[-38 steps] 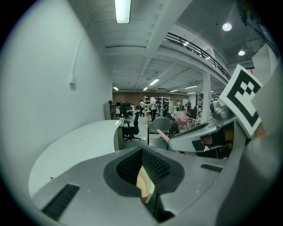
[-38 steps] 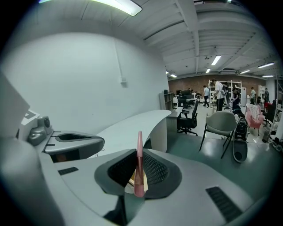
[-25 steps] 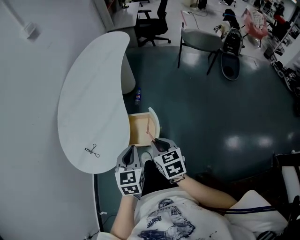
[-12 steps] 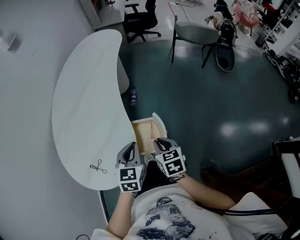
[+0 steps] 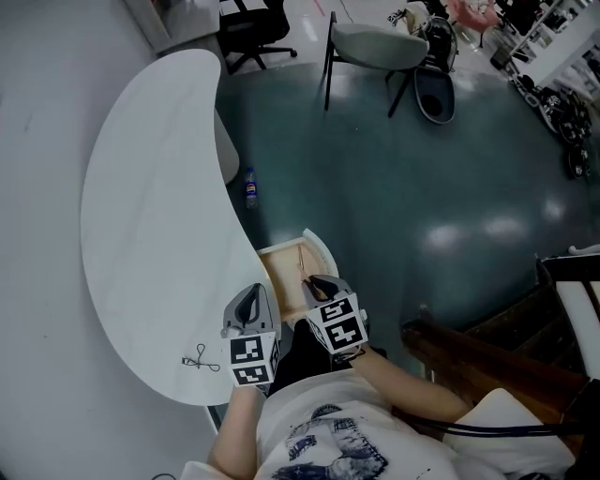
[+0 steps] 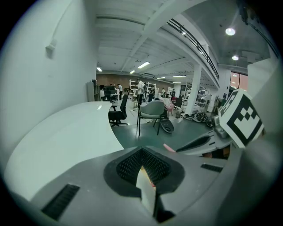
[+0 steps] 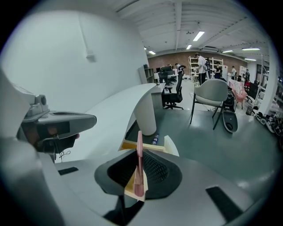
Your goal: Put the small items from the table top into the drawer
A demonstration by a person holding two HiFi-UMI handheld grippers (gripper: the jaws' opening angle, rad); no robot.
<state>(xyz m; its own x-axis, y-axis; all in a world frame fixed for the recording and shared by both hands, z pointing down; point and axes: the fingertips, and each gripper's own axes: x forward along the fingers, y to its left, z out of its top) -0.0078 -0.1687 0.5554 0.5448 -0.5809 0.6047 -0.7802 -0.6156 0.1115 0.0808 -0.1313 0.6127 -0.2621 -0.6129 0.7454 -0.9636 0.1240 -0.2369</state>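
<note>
My right gripper (image 5: 317, 285) is shut on a thin pink stick (image 5: 302, 266) (image 7: 139, 152). The stick points out over the open wooden drawer (image 5: 277, 255) (image 7: 171, 147), which juts from under the white curved table (image 5: 150, 187). My left gripper (image 5: 251, 306) hovers over the table's near edge beside the drawer. Its jaws are shut with nothing between them, and it also shows in the right gripper view (image 7: 57, 126). A small metal scissor-like tool (image 5: 199, 360) (image 7: 63, 154) lies on the table to the left of the left gripper.
A water bottle (image 5: 249, 187) stands on the dark floor by the table's white pedestal (image 5: 225, 150). A grey chair (image 5: 375, 45) and a black office chair (image 5: 248, 23) stand farther off. Dark wooden furniture (image 5: 487, 361) is at my right.
The head view has swung, so the table looks larger and the drawer sits more central. The left gripper has drifted left over the table's edge. The right gripper still holds the pink stick over the drawer.
</note>
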